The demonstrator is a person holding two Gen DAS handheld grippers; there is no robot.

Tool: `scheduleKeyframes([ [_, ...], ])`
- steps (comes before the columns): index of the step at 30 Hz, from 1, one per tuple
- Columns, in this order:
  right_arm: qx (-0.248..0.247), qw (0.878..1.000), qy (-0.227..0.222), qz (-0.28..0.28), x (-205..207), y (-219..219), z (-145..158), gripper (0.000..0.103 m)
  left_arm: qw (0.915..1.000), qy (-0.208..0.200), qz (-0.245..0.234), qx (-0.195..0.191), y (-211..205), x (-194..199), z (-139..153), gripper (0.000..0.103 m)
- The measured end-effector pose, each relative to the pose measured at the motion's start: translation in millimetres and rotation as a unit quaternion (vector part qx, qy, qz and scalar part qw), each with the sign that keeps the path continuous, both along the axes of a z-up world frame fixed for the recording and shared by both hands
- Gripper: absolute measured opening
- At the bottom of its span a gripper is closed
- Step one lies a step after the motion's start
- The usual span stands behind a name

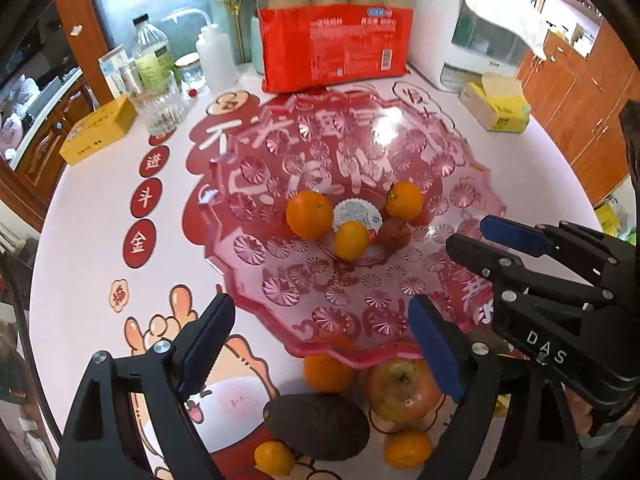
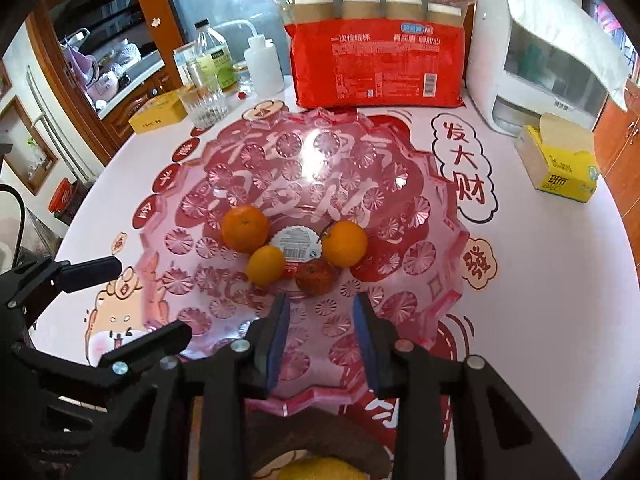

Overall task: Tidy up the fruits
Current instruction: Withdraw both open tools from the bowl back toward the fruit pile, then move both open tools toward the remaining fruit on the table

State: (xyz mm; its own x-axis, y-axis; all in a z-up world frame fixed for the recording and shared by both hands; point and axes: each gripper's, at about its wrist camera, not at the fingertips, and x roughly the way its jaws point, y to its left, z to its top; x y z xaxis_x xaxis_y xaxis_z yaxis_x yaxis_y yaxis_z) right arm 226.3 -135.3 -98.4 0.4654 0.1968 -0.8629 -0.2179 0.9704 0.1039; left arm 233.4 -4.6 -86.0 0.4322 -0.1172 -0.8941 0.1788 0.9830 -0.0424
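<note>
A pink glass fruit bowl holds three oranges and a small red fruit around a label at its centre. On the table in front of the bowl lie an apple, a dark avocado and several small oranges. My left gripper is open and empty above these loose fruits. My right gripper is open and empty over the bowl's near rim; it also shows in the left wrist view.
A red pack of paper cups stands behind the bowl. A white appliance and a yellow tissue box are at the right. Bottles, a glass and a yellow box are at the left. The round table edge curves around.
</note>
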Motion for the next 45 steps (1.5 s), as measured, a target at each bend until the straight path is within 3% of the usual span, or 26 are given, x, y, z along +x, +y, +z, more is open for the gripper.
scheduleKeyframes([
  [17,0.008,0.998,-0.060,-0.018,-59.1,11.1,71.6,0.042,0.9980,-0.058,0.007,-0.022,26.3,-52.4,63.4,0.090],
  [27,0.008,0.995,-0.091,-0.026,-105.1,23.3,103.4,0.042,0.9962,-0.081,0.004,-0.031,46.8,-93.3,86.3,0.092],
  [36,0.007,0.994,-0.104,-0.036,-140.8,34.7,109.6,0.042,0.9955,-0.091,0.007,-0.027,71.7,-122.3,88.6,0.092],
  [45,-0.003,0.994,-0.096,-0.043,-168.3,41.2,94.0,0.042,0.9966,-0.073,0.011,-0.035,97.4,-137.1,65.2,0.092],
])
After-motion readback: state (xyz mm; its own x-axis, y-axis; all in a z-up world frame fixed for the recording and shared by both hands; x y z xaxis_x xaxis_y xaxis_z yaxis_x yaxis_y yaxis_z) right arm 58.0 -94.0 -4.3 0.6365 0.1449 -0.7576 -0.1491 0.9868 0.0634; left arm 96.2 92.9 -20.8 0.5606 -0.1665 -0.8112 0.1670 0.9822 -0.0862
